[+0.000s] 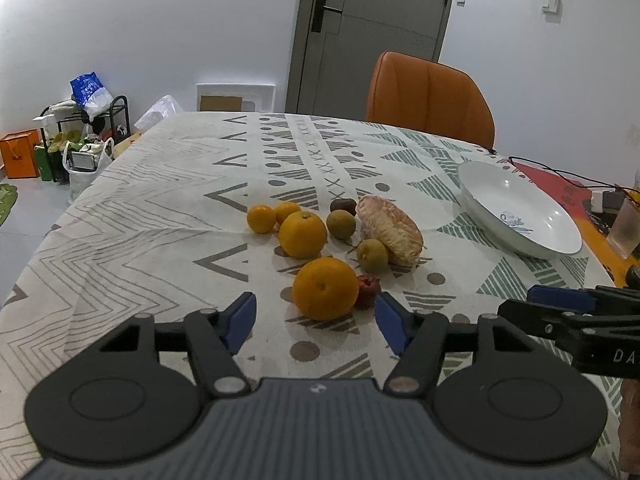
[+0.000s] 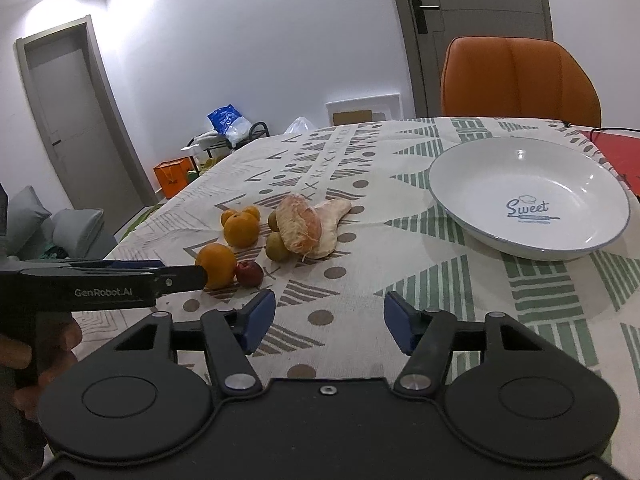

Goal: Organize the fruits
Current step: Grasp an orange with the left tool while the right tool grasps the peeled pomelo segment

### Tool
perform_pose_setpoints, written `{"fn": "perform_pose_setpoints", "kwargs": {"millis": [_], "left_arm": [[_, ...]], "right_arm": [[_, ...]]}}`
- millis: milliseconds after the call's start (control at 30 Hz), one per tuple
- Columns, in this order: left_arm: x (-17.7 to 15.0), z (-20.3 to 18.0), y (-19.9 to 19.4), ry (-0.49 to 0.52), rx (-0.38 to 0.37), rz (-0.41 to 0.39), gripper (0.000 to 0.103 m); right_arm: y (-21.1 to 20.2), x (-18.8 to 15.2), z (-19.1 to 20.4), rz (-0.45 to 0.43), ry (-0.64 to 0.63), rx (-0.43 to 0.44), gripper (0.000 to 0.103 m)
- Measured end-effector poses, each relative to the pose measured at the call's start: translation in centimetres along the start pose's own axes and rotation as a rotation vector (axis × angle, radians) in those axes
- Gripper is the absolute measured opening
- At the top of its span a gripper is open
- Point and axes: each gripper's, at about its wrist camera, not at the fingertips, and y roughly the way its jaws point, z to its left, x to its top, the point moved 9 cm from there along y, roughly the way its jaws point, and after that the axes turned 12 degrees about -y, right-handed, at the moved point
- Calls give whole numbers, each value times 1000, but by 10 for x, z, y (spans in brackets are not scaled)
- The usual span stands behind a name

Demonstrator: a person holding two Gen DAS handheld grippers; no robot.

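Note:
Fruit lies in a cluster on the patterned tablecloth: a near orange point(image 1: 325, 288) point(image 2: 216, 266), a second orange point(image 1: 303, 234) point(image 2: 241, 230), two small tangerines point(image 1: 261, 219), a small red fruit point(image 1: 369, 291) point(image 2: 249, 273), brownish round fruits point(image 1: 372, 255) point(image 2: 277, 246), and a peeled pomelo piece point(image 1: 390, 231) point(image 2: 306, 226). An empty white plate point(image 1: 520, 210) point(image 2: 528, 204) sits to the right. My left gripper point(image 1: 316, 320) is open just short of the near orange. My right gripper point(image 2: 330, 322) is open and empty over the cloth, right of the fruit.
An orange chair point(image 1: 430, 98) point(image 2: 520, 80) stands at the table's far side. A red mat with a black cable point(image 1: 560, 178) and a glass point(image 1: 626, 228) lie at the far right. Bags and a rack point(image 1: 80, 140) stand on the floor left.

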Motion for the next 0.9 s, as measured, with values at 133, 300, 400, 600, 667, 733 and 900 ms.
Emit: {"fn": "perform_pose_setpoints", "kwargs": {"millis": [133,300,400,600,667,733,900], "left_arm": [[2,0,9,-7,1,8,65],[2,3,23,-23,10,21,64],[1,3,29,-27,8,29,60],[2,5,36,-50,-3,29,49],[4,6,37,-69,-9,32,40],[7,10,36,-88,-8,32,40],[12,19,35,-94,14,19,40]], "right_arm": [[8,4,1,2,-1,11,60],[19,15,4,-6,-11,25,60],[26,22,5,-13,-14,31,60],[41,30,7,-6,-15,49,60],[47,33,8,-6,-13,56,59],[52,37,9,-7,-17,57,59],[65,43,10,0,-18,66,59]]}}
